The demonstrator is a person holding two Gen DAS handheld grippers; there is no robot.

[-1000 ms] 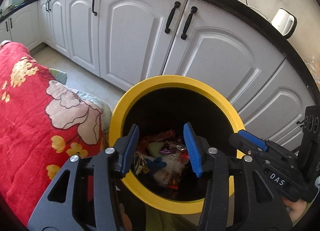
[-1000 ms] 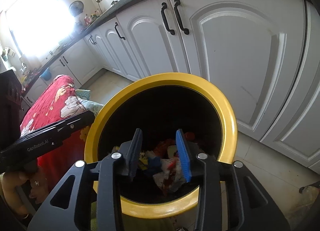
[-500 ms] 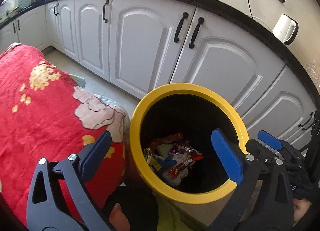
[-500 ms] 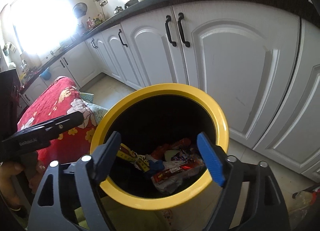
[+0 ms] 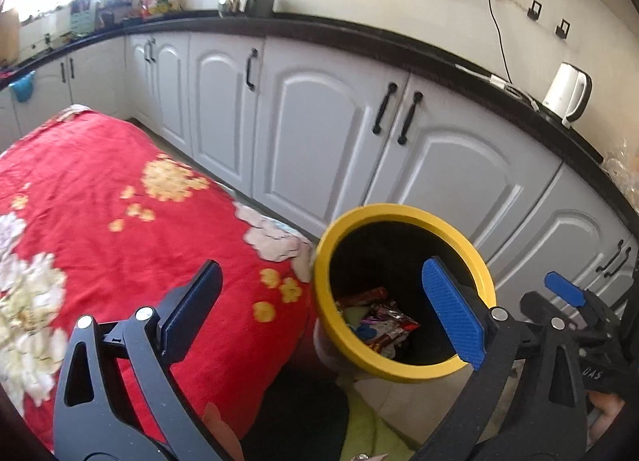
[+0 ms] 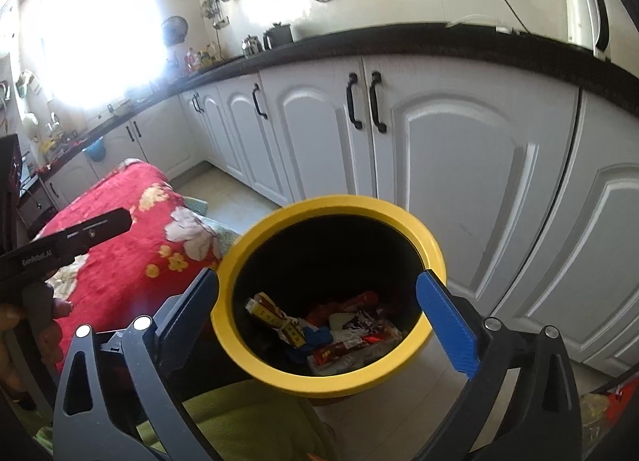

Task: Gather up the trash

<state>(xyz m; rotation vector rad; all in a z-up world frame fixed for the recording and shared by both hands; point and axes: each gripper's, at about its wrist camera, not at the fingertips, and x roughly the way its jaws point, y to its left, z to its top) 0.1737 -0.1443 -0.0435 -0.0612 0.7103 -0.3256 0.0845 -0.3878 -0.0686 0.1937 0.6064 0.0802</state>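
Note:
A yellow-rimmed bin (image 5: 399, 213) with a black inside stands on the floor before white cabinets; it also shows in the right wrist view (image 6: 331, 203). Several snack wrappers (image 5: 379, 321) lie at its bottom, seen again in the right wrist view (image 6: 335, 333). My left gripper (image 5: 319, 309) is open wide and empty, raised above the bin's left rim and the red cloth. My right gripper (image 6: 319, 317) is open wide and empty, above the bin's mouth. The right gripper's side shows in the left wrist view (image 5: 567, 297).
A red floral cloth (image 5: 100, 221) covers a surface left of the bin. White cabinet doors (image 5: 319, 141) run behind under a black counter (image 5: 439, 58) with a white kettle (image 5: 567, 93). Green fabric (image 6: 239, 421) lies below the bin.
Both grippers opened wide and pulled up and back from the bin. The left view swung left over the red cloth. Wrappers now lie loose in the bin.

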